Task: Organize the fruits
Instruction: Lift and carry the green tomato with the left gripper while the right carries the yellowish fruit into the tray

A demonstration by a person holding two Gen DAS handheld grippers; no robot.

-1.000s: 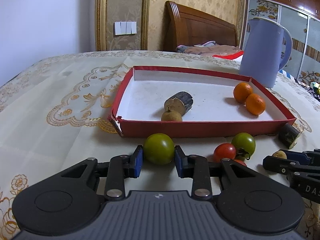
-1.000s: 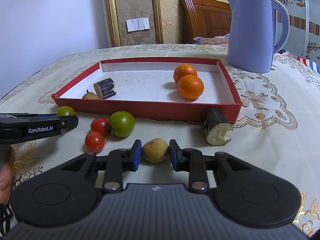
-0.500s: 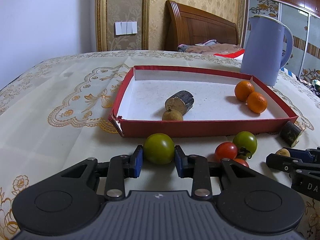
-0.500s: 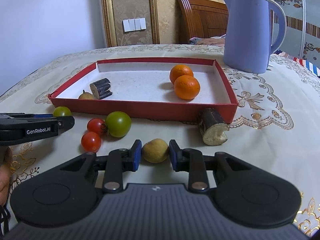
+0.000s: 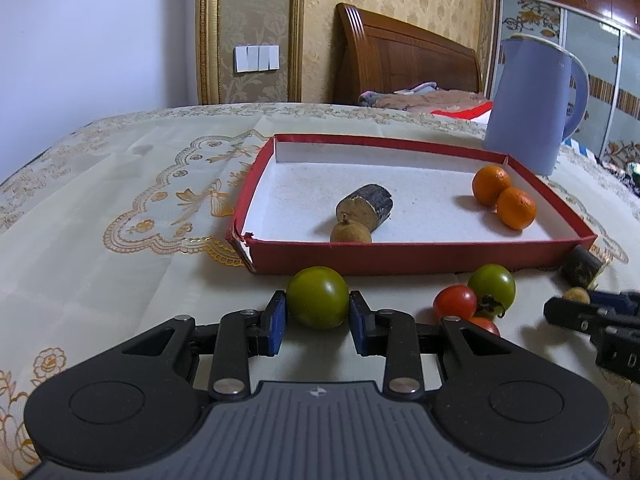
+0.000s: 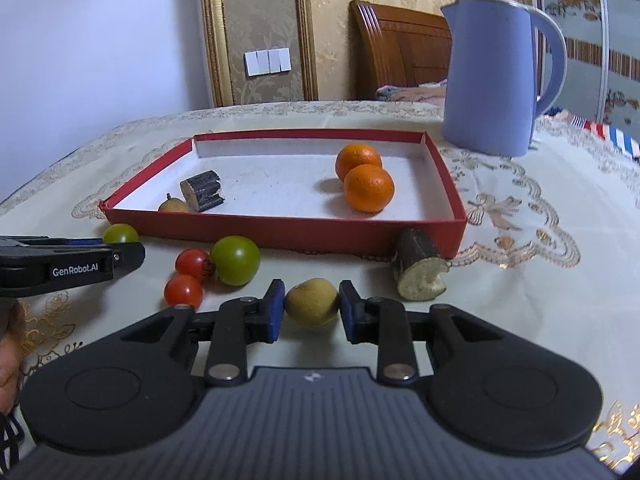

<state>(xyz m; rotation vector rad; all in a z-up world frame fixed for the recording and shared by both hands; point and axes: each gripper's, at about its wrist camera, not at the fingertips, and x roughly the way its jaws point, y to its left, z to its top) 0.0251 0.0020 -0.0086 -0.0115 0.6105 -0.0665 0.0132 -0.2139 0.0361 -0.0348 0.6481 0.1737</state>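
Bedroom walls with gold damask paper and a wooden headboard stood behind the table (image 5: 120, 184), which carried an embroidered cream cloth. At its far right sat a blue jug (image 6: 494, 80), well apart from the work area and, by judgement, not part of the sorting.

Central on the cloth lay the red tray (image 5: 420, 254), a shallow box lid that appeared to serve as the collecting bin. It already held two oranges (image 6: 366, 180) touching each other at the right, and a cane piece (image 5: 366, 208) with a small brown fruit (image 5: 350, 232) against it near the front wall (like items seemed to be grouped together).

Outside the tray, just beside its front wall, lay a second cane piece (image 6: 418, 276), a loose green tomato (image 6: 235, 260) and two red tomatoes (image 6: 188, 276), all still unsorted.

The left gripper (image 5: 318, 314) was clamped on a green tomato (image 5: 318, 296), its blue pads pressing both sides. The right gripper (image 6: 312, 310) was clamped on a yellowish fruit (image 6: 312, 300) in the same manner. Both items sat low over the cloth in front of the tray; whether either was lifted clear could not be told.

Legible text: "GenRobot.AI" on the left gripper's side, as seen from the right wrist. Partial letters on the right gripper's body could not be read.
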